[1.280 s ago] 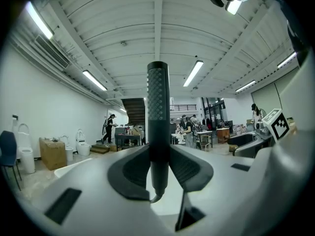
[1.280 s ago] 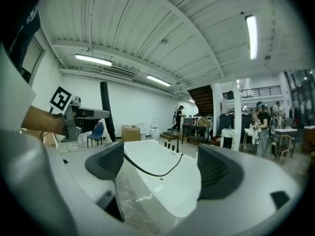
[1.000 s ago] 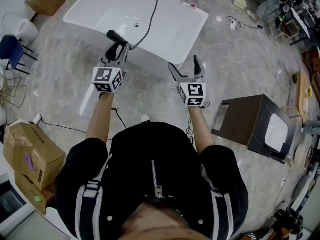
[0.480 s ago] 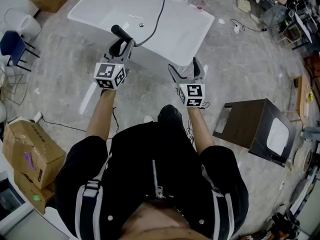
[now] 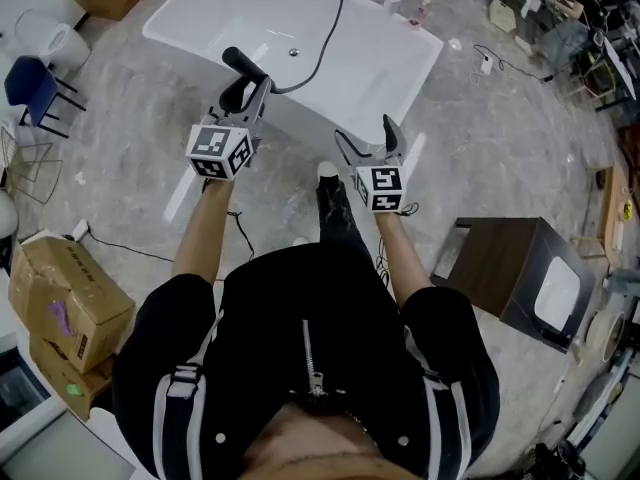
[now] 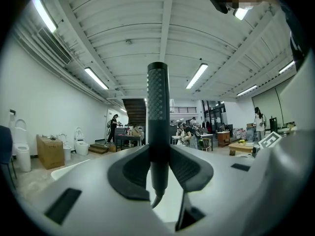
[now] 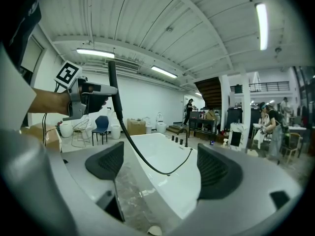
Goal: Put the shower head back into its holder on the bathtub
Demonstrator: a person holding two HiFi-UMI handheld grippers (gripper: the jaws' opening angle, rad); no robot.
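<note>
Bright, even light fills your workshop.
Ceiling strips (image 7: 261, 26) glare, the tub (image 5: 250, 18) gleams; your gripper views bend and darken at the edges, near parts soft.

Grey marbled floor (image 5: 110, 158) carrying a white bathtub (image 5: 385, 63) (at the far side), a blue chair (image 5: 28, 83) and a cardboard box (image 5: 65, 303) at left, a dark cabinet (image 5: 510, 263) at right; a black cable (image 5: 130, 256) trails near the box.
</note>
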